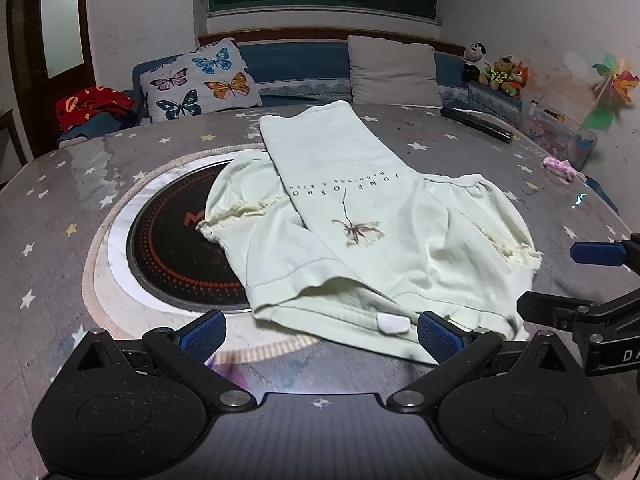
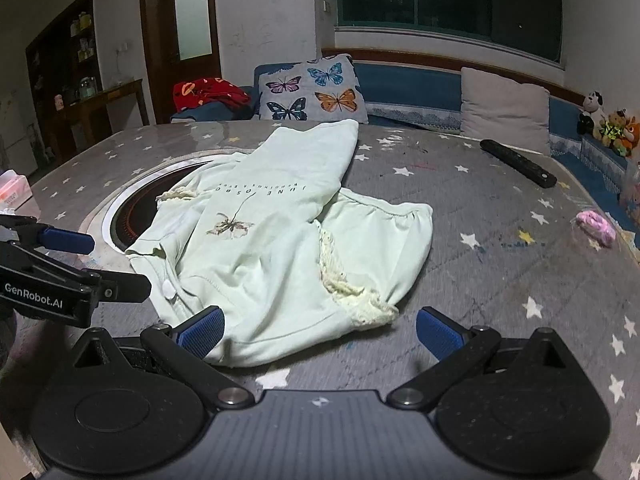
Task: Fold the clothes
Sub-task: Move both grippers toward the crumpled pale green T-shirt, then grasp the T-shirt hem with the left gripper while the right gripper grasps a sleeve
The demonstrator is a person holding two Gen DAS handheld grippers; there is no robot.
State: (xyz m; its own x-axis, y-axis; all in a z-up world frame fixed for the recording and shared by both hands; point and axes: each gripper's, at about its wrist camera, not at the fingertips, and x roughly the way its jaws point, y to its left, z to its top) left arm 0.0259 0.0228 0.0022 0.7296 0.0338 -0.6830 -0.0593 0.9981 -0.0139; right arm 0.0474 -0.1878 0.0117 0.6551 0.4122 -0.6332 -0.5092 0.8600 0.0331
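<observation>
A pale mint-green cotton top with a printed flower and dark lettering [image 1: 360, 216] lies partly folded in the middle of both views, on a grey star-patterned tablecloth [image 1: 60, 208]; its upper panel runs toward the top centre of the frame, and its frilled sleeves spread to either side. Its left part overlaps a round black induction plate with red dots [image 1: 172, 248] set in the table. The left gripper [image 1: 320, 334] sits at the bottom centre of the left wrist view, its blue-padded fingers [image 1: 202, 336] spread wide at the garment's near hem, holding nothing. The right gripper [image 2: 320, 332] is likewise spread wide at the lower edge of the right wrist view, with the left pad touching the cloth. A long black remote control [image 2: 518, 163] lies at the upper right of the table, a butterfly-print cushion [image 1: 200, 80] behind.
</observation>
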